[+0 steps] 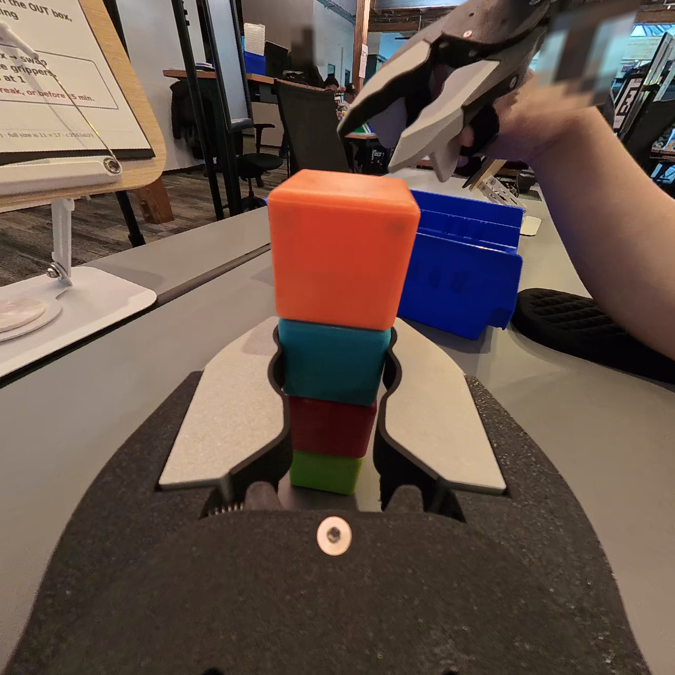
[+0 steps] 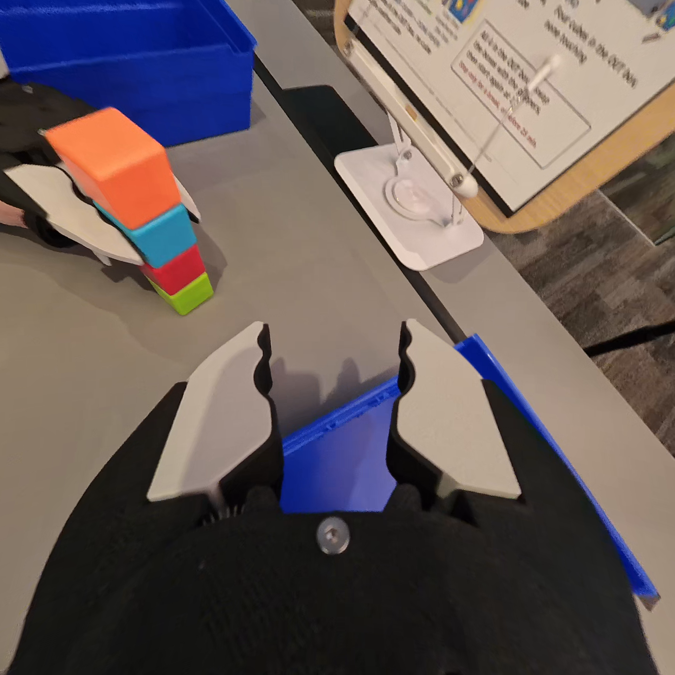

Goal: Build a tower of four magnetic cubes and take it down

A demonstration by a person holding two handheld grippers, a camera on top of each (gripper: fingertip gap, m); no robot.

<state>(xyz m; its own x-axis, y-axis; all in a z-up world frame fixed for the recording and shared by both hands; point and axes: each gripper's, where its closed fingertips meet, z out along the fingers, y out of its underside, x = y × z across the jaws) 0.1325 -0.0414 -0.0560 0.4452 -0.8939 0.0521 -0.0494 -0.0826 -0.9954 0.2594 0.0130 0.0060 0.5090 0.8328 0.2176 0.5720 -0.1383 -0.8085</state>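
Four stacked cubes (image 1: 334, 328) hide left tongs' (image 1: 334, 359) grip.

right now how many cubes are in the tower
4, one stack on the table: green cube at the bottom, red cube, teal cube, orange cube on top. None seen elsewhere.

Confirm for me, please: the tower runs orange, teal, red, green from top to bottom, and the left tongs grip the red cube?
Not quite: the left tongs grip the teal cube, not the red cube. The left wrist view shows this. The order is correct.

four-cube tower (image 1: 334, 328) on table (image 1: 109, 401), bin (image 1: 464, 277) behind
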